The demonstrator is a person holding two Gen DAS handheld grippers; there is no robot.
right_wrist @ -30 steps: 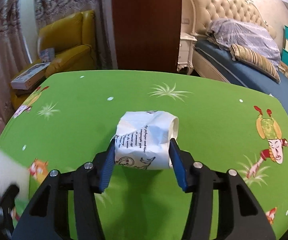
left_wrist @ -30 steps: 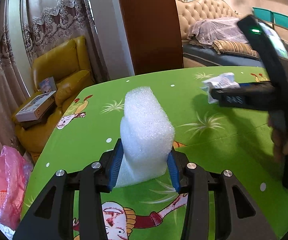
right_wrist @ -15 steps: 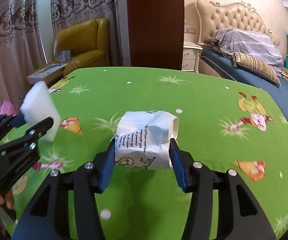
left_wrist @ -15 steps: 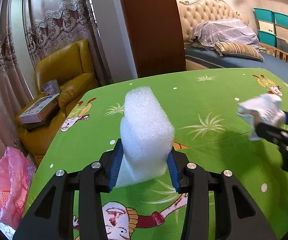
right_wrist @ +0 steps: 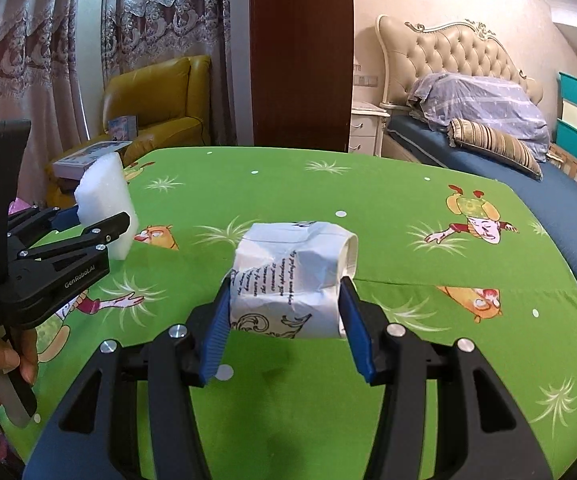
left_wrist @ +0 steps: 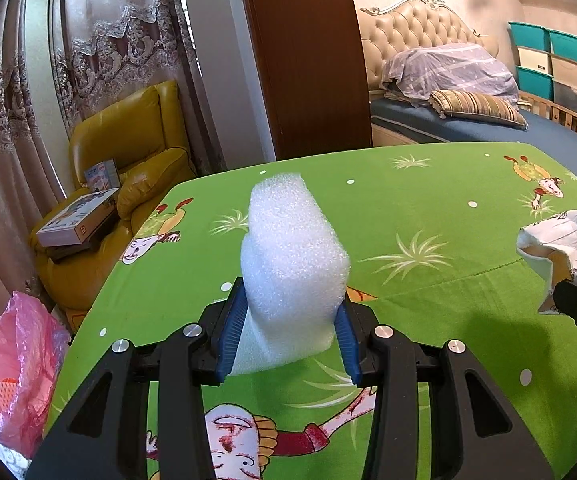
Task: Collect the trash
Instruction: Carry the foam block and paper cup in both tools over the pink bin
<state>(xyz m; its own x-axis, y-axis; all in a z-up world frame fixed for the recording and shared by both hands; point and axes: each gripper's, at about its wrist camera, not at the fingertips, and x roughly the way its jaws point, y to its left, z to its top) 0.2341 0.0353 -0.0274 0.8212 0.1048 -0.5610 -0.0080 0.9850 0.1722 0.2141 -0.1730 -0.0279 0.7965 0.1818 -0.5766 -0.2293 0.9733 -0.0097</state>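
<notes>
Foam [left_wrist: 294, 264] is clamped in left tongs [left_wrist: 290, 334], cup [right_wrist: 294, 276] in right tongs [right_wrist: 288, 316], above tabletop [left_wrist: 428, 200]; pink bag [left_wrist: 18, 360] left of it.

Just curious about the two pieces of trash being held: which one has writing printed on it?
The crumpled paper cup in the right gripper. The foam block in the left gripper is plain white.
</notes>
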